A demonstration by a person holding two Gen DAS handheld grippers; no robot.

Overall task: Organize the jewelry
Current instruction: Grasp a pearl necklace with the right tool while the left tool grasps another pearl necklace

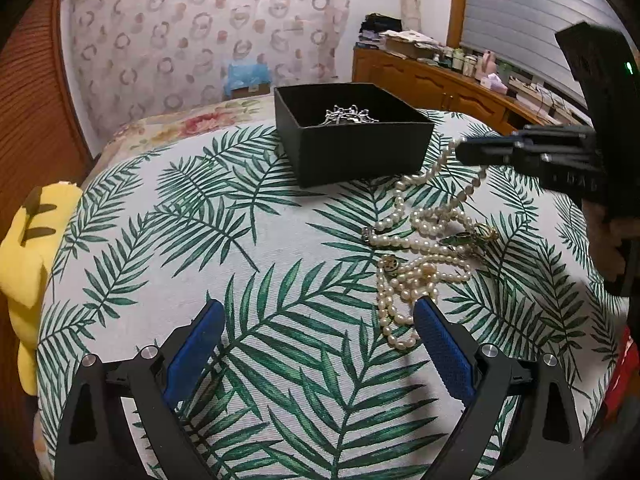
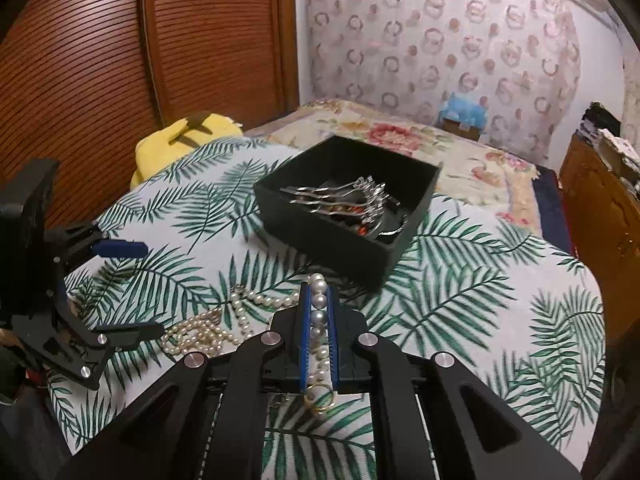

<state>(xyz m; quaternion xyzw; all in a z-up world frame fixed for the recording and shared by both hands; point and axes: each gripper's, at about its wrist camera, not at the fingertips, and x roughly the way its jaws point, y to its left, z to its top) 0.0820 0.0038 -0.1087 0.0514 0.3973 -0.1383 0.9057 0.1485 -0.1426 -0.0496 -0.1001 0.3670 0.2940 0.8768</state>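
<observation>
A black open box (image 1: 352,148) stands at the far side of the leaf-print cloth (image 1: 200,220); silver hairpins (image 2: 344,196) and other pieces lie inside it. A tangle of pearl necklaces (image 1: 420,252) lies on the cloth in front of the box. My left gripper (image 1: 320,302) is open just left of the pile, its right pad (image 1: 440,340) beside the nearest strand. My right gripper (image 2: 318,286) is shut on a pearl strand (image 2: 319,300), which trails down to the pile (image 2: 208,330). A gold ring (image 2: 320,400) hangs at the strand's near end.
A yellow plush toy (image 1: 24,248) sits at the cloth's left edge. A floral bedspread (image 2: 400,140) lies beyond the box. A wooden cabinet (image 1: 440,84) loaded with clutter stands at the back right, and a slatted wooden door (image 2: 80,60) on the left.
</observation>
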